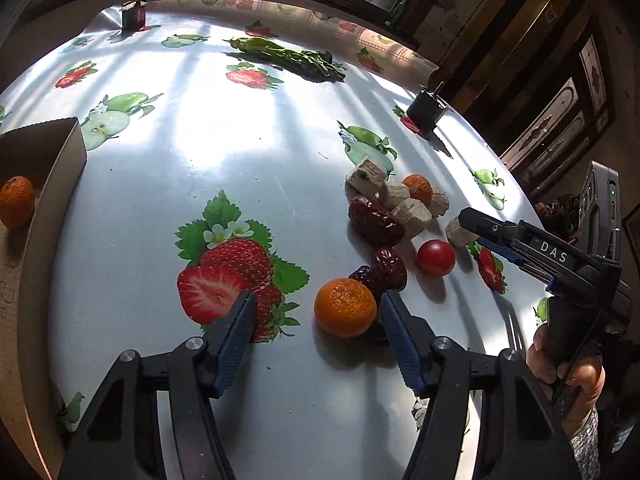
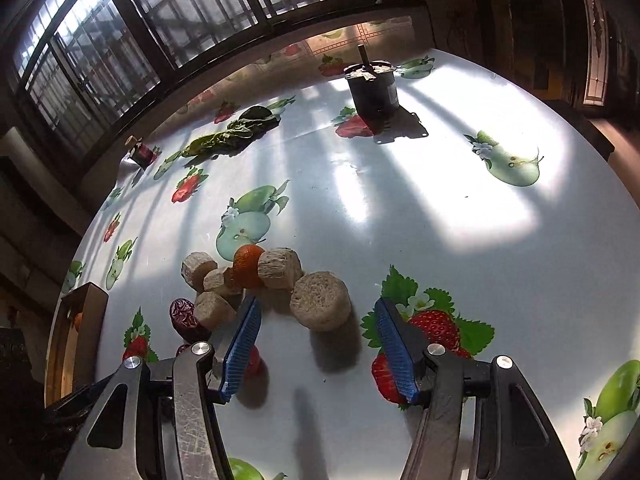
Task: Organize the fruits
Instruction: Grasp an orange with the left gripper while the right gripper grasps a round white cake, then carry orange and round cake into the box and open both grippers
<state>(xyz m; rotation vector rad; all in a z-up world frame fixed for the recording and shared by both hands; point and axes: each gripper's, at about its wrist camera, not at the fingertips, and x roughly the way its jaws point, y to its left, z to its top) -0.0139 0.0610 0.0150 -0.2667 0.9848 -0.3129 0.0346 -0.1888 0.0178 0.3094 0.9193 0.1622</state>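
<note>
In the left wrist view a tangerine (image 1: 345, 307) lies on the fruit-print tablecloth between the fingers of my left gripper (image 1: 318, 314). It sits close to the right finger and well apart from the left one, so the gripper is open. Behind it are two red dates (image 1: 390, 268), a cherry tomato (image 1: 436, 258), a second tangerine (image 1: 418, 188) and several beige cork-like chunks (image 1: 396, 196). My right gripper (image 2: 318, 322) is open, with a beige chunk (image 2: 320, 306) just beyond its tips. A third tangerine (image 1: 16, 202) lies in the cardboard box (image 1: 60, 160) at the left.
Leafy greens (image 1: 288, 56) and a small dark jar (image 1: 134, 14) lie at the far side of the table. A black motor-like cylinder (image 2: 372, 88) stands at the back right. A hand (image 1: 568, 364) holds the right gripper (image 1: 472, 218) over the table's right edge.
</note>
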